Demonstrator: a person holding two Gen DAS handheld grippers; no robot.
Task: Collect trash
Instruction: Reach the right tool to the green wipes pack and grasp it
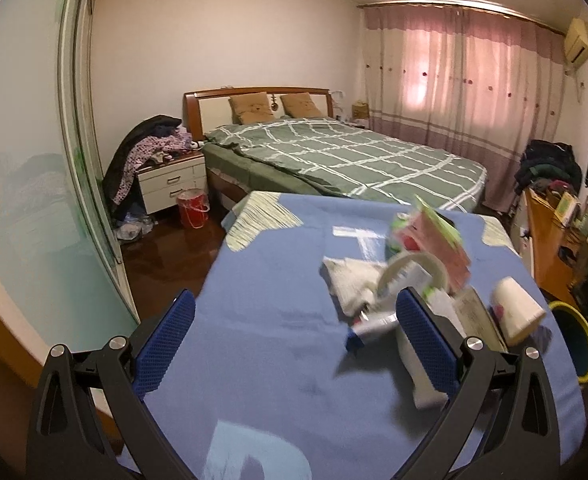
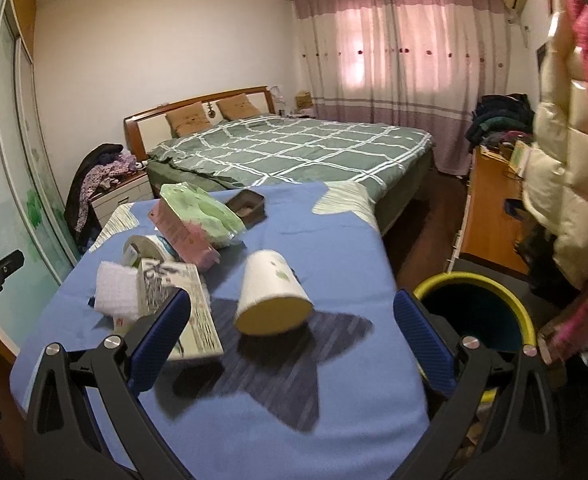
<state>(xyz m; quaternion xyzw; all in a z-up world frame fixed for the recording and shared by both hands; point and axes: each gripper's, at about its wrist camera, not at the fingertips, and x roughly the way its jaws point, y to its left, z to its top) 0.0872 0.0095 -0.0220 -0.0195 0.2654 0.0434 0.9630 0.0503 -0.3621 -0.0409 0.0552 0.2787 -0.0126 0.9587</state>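
Two grippers hover over a blue cloth (image 2: 334, 248) covering a table, and both stand with jaws spread wide, holding nothing. The trash lies in a loose heap at the middle of the cloth: a paper cup (image 2: 272, 300) tipped on its side, a printed box (image 2: 182, 312) to its left, a roll of tape (image 2: 144, 250), a pink carton (image 2: 186, 236), a green packet (image 2: 204, 210) behind it and a white wad (image 2: 116, 294). A yellow-rimmed bin (image 2: 476, 312) stands on the floor just beside the table's right edge.

The step in hand looks like the reach for a first piece, with nothing yet picked up. The right gripper (image 2: 292, 316) points straight at the cup, which sits between its fingers but apart from them; it likely needs to drop lower, close on the cup's wall gently so it does not crush, then swing right to the bin. The left gripper (image 1: 294, 320) is angled down over bare cloth, the heap near its right finger (image 1: 424, 340)
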